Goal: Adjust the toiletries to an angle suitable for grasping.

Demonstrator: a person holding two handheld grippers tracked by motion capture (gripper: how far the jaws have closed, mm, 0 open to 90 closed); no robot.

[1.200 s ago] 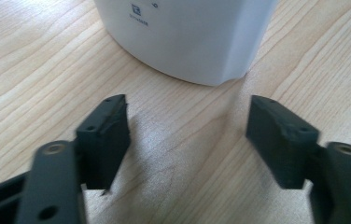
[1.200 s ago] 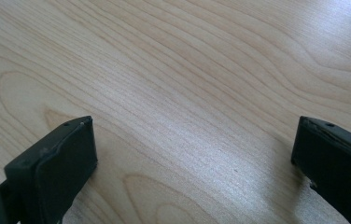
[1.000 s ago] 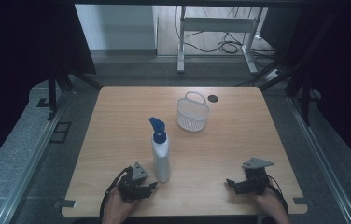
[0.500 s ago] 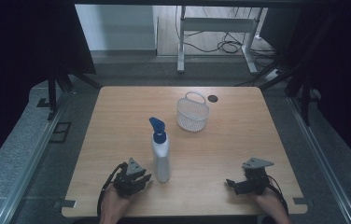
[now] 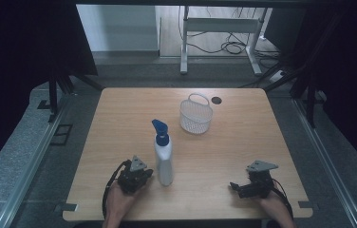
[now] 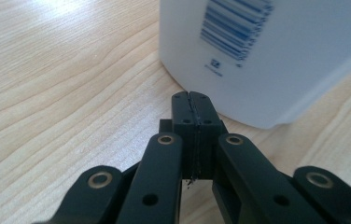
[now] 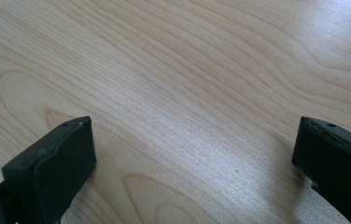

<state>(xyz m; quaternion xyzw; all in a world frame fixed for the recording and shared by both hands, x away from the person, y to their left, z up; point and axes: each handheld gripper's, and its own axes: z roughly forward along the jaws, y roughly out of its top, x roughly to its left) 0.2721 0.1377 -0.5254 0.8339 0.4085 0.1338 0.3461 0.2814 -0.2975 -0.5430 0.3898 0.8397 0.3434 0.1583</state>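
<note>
A white spray bottle (image 5: 164, 161) with a blue trigger head stands upright near the table's front left. Its base and barcode label (image 6: 267, 51) loom just ahead of my left gripper (image 6: 193, 99), whose jaws are pressed together with nothing between them. In the high view the left gripper (image 5: 144, 175) rests on the table just left of the bottle. My right gripper (image 5: 236, 186) lies at the front right, pointing left; its jaws stand wide apart over bare wood, with the pads (image 7: 54, 158) at the frame's sides.
A white wire basket (image 5: 195, 115) with a handle stands behind the bottle, toward the table's far middle. A dark cable hole (image 5: 216, 100) sits near the far edge. The wooden table (image 5: 119, 123) is ringed by grey floor and dark curtains.
My left gripper has shifted slightly right and forward, closer to the bottle's base. The right gripper and the bottle have stayed put.
</note>
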